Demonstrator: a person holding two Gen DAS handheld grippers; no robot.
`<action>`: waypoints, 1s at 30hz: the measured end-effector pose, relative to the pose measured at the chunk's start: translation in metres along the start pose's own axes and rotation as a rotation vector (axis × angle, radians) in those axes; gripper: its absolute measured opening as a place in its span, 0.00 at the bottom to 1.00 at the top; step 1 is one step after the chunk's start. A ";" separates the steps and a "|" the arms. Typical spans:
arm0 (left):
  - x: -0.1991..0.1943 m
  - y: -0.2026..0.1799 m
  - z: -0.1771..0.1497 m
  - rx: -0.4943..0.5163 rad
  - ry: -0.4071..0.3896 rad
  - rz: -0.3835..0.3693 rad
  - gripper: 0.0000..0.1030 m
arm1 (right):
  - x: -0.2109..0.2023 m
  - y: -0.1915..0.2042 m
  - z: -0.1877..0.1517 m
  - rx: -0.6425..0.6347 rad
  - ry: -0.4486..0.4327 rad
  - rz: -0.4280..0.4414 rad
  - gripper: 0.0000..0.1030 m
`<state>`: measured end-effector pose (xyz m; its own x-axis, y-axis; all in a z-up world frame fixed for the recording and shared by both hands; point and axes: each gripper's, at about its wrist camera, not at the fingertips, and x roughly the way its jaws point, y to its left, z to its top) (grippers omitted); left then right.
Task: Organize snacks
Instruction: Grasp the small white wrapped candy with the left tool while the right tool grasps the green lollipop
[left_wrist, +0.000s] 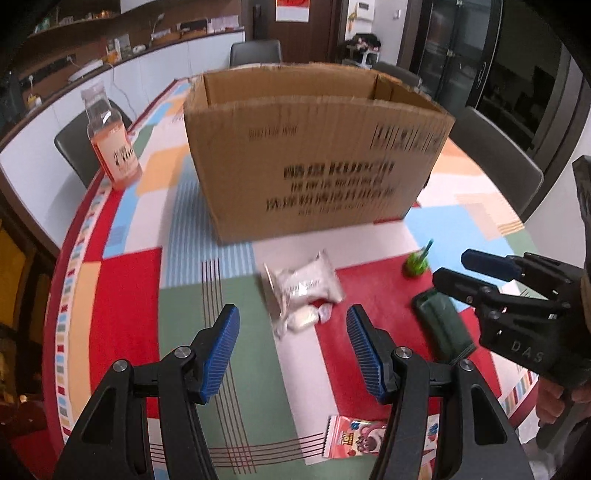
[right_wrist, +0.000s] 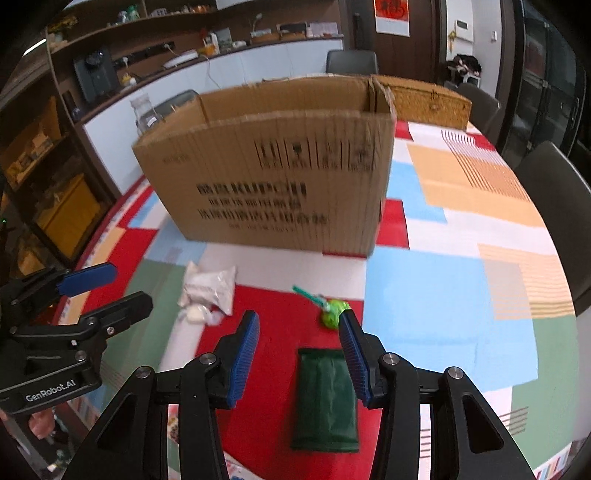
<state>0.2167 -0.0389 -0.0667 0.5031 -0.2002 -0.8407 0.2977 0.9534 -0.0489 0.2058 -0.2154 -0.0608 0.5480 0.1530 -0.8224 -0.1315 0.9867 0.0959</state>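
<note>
An open cardboard box (left_wrist: 317, 147) (right_wrist: 280, 173) stands on the patterned table. In front of it lie a white snack bag (left_wrist: 303, 286) (right_wrist: 208, 288), a small wrapped candy (left_wrist: 304, 318) (right_wrist: 195, 314), a green lollipop (left_wrist: 416, 264) (right_wrist: 330, 314) and a dark green packet (left_wrist: 443, 328) (right_wrist: 325, 398). A red Toy Story packet (left_wrist: 354, 437) lies near the front edge. My left gripper (left_wrist: 293, 328) is open and empty, above the table just short of the candy. My right gripper (right_wrist: 299, 332) is open and empty over the dark green packet.
An orange drink bottle (left_wrist: 112, 144) stands left of the box. A wicker basket (right_wrist: 428, 99) sits behind the box at the right. Grey chairs (left_wrist: 498, 162) ring the table (right_wrist: 461, 295). A counter with shelves runs along the back left.
</note>
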 end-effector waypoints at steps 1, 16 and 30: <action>0.004 0.001 -0.002 -0.004 0.015 -0.006 0.58 | 0.003 0.000 -0.001 0.000 0.007 -0.002 0.45; 0.053 0.009 -0.008 -0.037 0.110 -0.066 0.49 | 0.043 -0.014 -0.004 0.019 0.099 -0.054 0.45; 0.070 0.004 -0.002 -0.038 0.122 -0.089 0.36 | 0.059 -0.023 0.005 0.034 0.099 -0.045 0.45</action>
<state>0.2513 -0.0484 -0.1271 0.3727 -0.2579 -0.8914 0.3046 0.9414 -0.1449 0.2454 -0.2289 -0.1090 0.4678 0.1043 -0.8776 -0.0795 0.9939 0.0758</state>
